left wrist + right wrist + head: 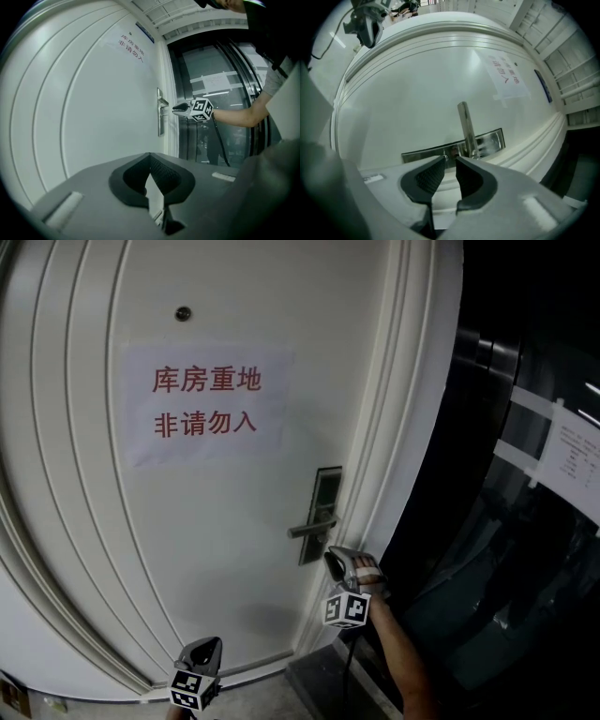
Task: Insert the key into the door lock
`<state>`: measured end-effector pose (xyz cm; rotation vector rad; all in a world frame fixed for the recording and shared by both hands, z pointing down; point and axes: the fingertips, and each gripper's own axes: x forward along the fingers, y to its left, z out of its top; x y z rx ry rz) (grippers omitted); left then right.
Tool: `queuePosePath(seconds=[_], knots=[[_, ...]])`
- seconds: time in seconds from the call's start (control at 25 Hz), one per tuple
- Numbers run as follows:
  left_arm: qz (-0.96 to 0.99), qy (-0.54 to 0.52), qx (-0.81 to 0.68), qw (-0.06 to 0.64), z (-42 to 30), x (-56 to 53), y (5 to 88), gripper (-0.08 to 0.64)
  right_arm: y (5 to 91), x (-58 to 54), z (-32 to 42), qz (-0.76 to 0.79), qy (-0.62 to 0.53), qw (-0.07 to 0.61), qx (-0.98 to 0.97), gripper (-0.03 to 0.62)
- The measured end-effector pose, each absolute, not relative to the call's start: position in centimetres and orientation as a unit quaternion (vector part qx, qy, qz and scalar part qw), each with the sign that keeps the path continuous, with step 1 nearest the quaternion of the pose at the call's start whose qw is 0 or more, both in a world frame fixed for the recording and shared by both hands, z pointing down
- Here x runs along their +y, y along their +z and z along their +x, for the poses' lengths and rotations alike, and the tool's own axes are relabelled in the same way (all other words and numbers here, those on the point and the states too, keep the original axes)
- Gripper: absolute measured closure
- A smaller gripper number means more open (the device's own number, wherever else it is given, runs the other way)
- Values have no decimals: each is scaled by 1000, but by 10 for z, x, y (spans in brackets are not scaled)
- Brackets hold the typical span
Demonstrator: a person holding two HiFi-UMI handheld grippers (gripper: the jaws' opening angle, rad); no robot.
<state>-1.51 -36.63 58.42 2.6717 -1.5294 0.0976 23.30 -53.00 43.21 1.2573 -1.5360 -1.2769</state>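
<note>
The white door [216,521] carries a dark lock plate [324,507] with a silver lever handle [311,528]. My right gripper [339,561] sits just below that handle, close to the plate. In the right gripper view its jaws point at the lock plate [422,154] under the handle [465,124], and the right gripper [450,163] shows a narrow gap with nothing seen in it. A small round keyhole [445,157] lies right ahead. No key is visible. My left gripper [204,649] hangs low by the door's foot; the left gripper [150,155] has its tips touching.
A paper sign [206,404] with red characters is taped to the door, a peephole [183,313] above it. Right of the door frame [412,427] stands a dark glass wall [506,549] with a taped notice [574,454]. A person's forearm [403,657] carries the right gripper.
</note>
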Motion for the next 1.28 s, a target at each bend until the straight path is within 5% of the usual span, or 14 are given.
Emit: queuePosePath(seconds=[0.24, 1.28], knots=[[880, 36, -474, 18, -14, -361, 575, 558, 415, -488, 241, 545, -466, 323, -617, 588], [940, 38, -338, -5, 18, -308, 563, 558, 490, -271, 273, 737, -210, 129, -630, 591]])
